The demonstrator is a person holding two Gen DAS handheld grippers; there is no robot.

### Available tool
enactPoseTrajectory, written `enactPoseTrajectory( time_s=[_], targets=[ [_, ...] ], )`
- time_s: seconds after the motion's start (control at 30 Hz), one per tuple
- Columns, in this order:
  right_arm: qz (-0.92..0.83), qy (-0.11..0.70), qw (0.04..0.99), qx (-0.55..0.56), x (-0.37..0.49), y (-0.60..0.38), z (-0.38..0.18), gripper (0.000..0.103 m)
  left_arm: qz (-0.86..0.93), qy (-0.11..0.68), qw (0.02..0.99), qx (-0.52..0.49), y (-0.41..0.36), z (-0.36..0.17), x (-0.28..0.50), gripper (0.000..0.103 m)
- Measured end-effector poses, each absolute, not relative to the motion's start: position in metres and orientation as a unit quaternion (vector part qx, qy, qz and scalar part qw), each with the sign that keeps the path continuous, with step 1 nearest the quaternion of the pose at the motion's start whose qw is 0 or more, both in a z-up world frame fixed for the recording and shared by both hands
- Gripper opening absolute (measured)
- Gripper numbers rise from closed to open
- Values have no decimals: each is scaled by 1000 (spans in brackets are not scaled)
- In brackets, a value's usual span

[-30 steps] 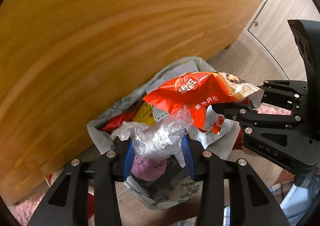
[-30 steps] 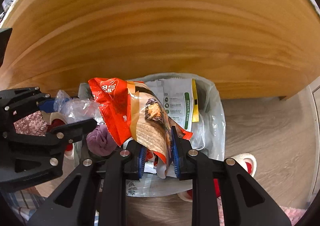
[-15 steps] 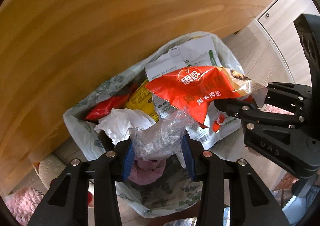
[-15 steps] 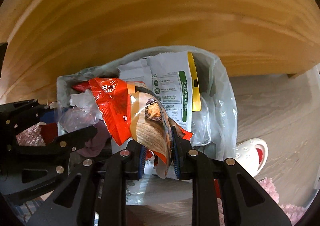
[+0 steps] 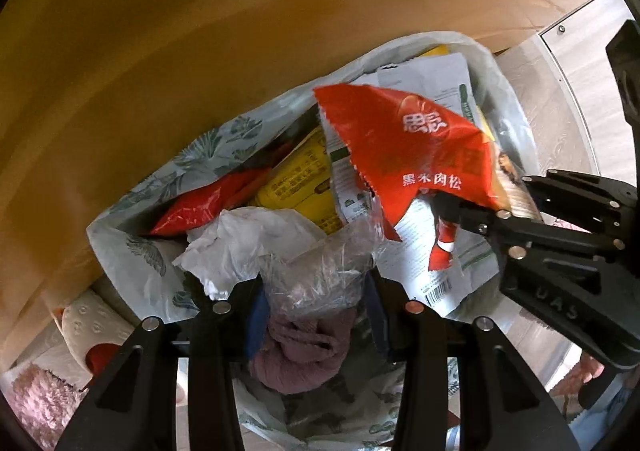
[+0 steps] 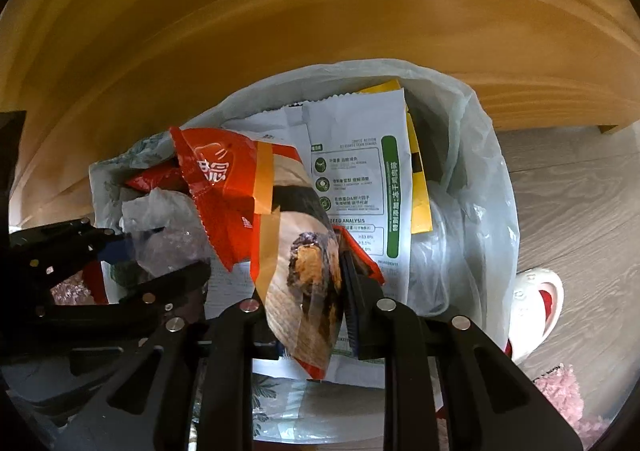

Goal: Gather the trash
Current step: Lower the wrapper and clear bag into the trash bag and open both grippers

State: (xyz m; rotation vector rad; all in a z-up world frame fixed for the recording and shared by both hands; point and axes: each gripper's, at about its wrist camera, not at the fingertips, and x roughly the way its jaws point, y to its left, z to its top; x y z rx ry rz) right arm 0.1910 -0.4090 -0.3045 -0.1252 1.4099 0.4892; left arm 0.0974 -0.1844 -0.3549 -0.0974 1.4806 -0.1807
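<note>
A trash bin lined with a leaf-print plastic bag (image 5: 192, 155) (image 6: 480, 139) stands below both grippers, full of wrappers. My left gripper (image 5: 316, 291) is shut on a crumpled clear plastic wrap (image 5: 320, 263), just above a mauve cloth (image 5: 300, 351) in the bin. My right gripper (image 6: 304, 291) is shut on a red and orange snack bag (image 6: 288, 227) (image 5: 412, 155) that hangs over the bin's middle. In the left wrist view the right gripper (image 5: 560, 243) comes in from the right. In the right wrist view the left gripper (image 6: 132, 263) sits at the left.
A wooden panel (image 5: 160, 31) (image 6: 320, 11) rises right behind the bin. The bin holds a white and green pouch (image 6: 360, 179), a yellow packet (image 5: 304, 179) and white tissue (image 5: 248, 239). A white and red slipper (image 6: 536, 299) lies on the wood floor at the right; a pink rug (image 5: 36, 403) lies at lower left.
Both grippers have sunk toward the bin with their loads, and the bin now fills more of each view. The grips have not changed.
</note>
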Motion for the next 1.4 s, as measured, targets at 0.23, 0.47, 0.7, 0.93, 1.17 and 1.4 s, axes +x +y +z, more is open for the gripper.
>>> enactPoseTrajectory(
  time_s=[0.23, 0.47, 0.7, 0.93, 1.17, 1.4],
  targets=[
    [227, 646, 727, -47, 197, -421, -308, 22, -77, 684, 724, -41, -183, -367, 104, 40],
    [232, 647, 725, -51, 200, -425, -309, 22, -77, 690, 719, -36, -187, -377, 112, 40],
    [230, 650, 724, -38, 198, -422, -307, 23, -77, 691, 717, -43, -194, -378, 113, 43],
    [229, 649, 724, -35, 195, -425, -298, 42, -72, 689, 720, -46, -190, -373, 110, 53],
    [221, 631, 742, -47, 187, -424, -281, 57, -59, 680, 729, -49, -185, -364, 105, 62],
    [211, 617, 756, -58, 174, -426, -266, 61, -56, 663, 746, -42, -184, -351, 93, 68]
  ],
)
